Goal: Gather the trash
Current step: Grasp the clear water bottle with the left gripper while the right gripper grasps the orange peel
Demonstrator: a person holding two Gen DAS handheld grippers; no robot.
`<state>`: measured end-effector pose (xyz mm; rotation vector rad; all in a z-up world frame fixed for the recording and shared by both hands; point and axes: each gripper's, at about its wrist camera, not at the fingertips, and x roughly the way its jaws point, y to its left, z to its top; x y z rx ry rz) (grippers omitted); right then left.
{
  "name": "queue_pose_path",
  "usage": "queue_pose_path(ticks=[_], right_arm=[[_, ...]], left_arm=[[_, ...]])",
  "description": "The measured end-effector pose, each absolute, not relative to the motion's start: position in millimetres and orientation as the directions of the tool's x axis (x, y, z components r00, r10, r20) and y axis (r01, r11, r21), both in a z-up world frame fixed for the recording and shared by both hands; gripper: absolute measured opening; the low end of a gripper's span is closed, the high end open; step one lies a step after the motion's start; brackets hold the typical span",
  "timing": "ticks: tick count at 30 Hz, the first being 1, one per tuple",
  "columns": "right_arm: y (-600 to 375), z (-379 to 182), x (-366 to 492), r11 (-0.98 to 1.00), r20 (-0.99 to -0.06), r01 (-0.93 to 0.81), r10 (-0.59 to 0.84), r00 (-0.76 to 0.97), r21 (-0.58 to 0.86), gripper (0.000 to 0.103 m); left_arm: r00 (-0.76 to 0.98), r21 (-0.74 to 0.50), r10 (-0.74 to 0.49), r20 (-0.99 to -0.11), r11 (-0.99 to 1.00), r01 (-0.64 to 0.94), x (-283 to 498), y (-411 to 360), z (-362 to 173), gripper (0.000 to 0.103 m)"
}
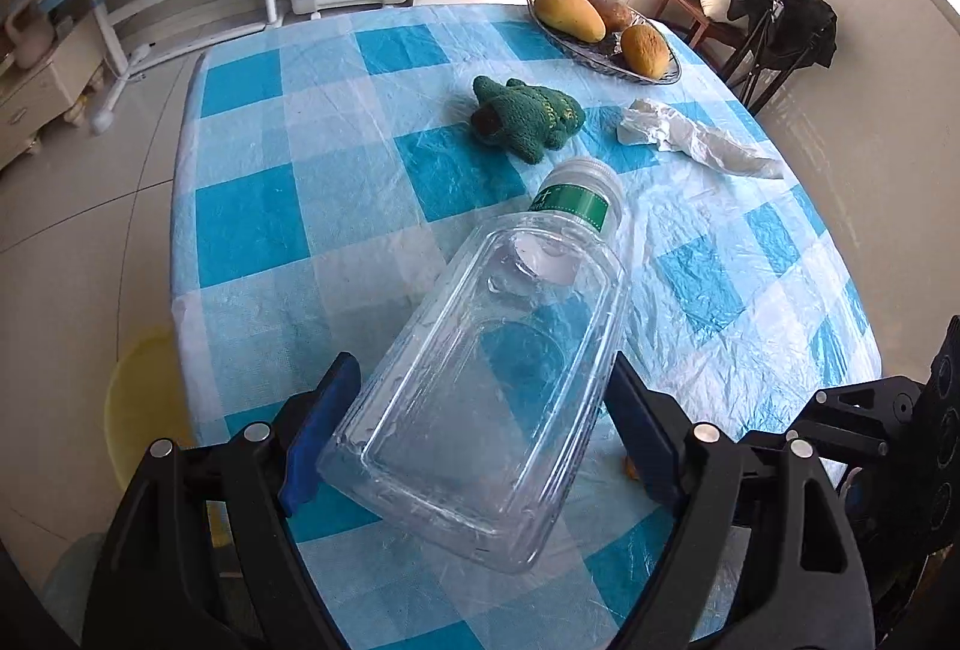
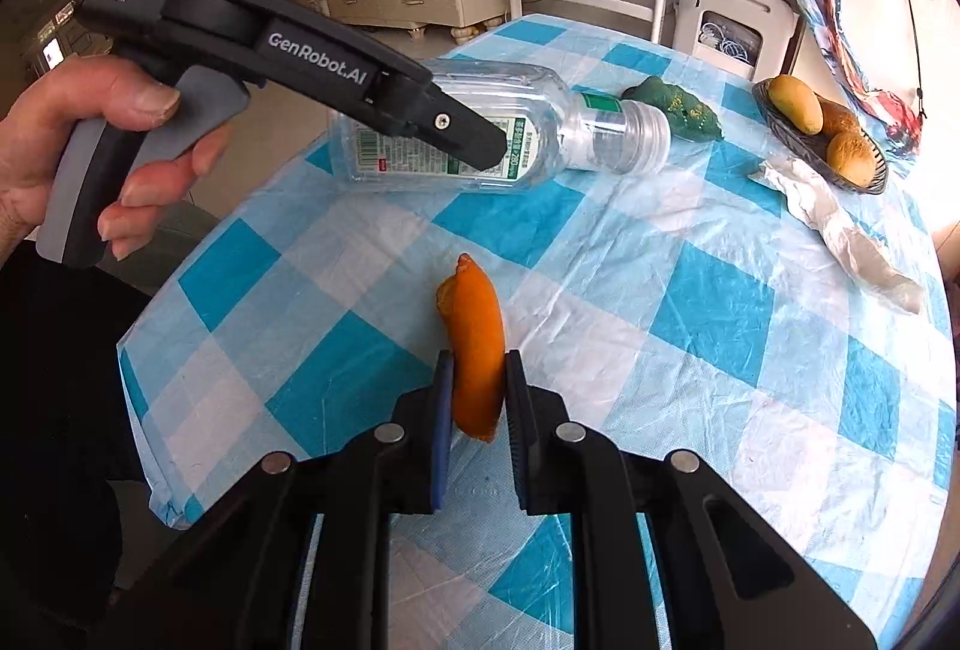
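My left gripper (image 1: 480, 380) is shut on an empty clear plastic bottle (image 1: 480, 368) with a green label, held by its base above the checked tablecloth (image 1: 288, 206), neck pointing away. The bottle (image 2: 540, 128) and the left gripper's body also show in the right wrist view. My right gripper (image 2: 478, 368) is shut on an orange peel (image 2: 474, 344) just above the cloth. A crumpled white plastic wrapper (image 1: 690, 134) lies at the right side of the table; it also shows in the right wrist view (image 2: 840, 230).
A green plush toy (image 1: 528, 113) lies mid-table. A wire basket of fruit (image 1: 606, 32) stands at the far edge. A yellow bin (image 1: 144, 404) sits on the floor left of the table. Shelves, a white appliance and a chair stand beyond.
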<state>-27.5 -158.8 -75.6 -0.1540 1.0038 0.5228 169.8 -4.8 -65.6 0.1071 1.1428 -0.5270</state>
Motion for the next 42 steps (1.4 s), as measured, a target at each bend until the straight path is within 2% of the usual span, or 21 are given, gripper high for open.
queue_pose_path(ticks=[6, 9, 19, 25, 42], right_arm=[[-169, -77, -26, 0.89, -0.836, -0.438, 0.331, 0.437, 0.123, 0.02], [-168, -78, -25, 0.889, -0.83, -0.439, 0.336, 0.444, 0.125, 0.032], [-171, -79, -21, 0.89, -0.814, -0.439, 0.345, 0.467, 0.126, 0.045], [-176, -80, -19, 0.892, -0.811, -0.433, 0.345, 0.473, 0.127, 0.047], [-179, -81, -19, 0.894, -0.809, -0.43, 0.345, 0.475, 0.129, 0.047]], left_arm=[[0.344, -0.132, -0.338, -0.876, 0.854, 0.503, 166, -16, -62, 0.079], [0.363, -0.108, -0.34, -0.868, 0.841, 0.53, 164, -22, -60, 0.079], [0.388, -0.026, -0.305, -0.87, 0.813, 0.581, 164, -45, -63, 0.079], [0.398, 0.031, -0.268, -0.877, 0.797, 0.604, 162, -56, -70, 0.079], [0.416, 0.082, -0.235, -0.878, 0.783, 0.617, 160, -60, -75, 0.079]])
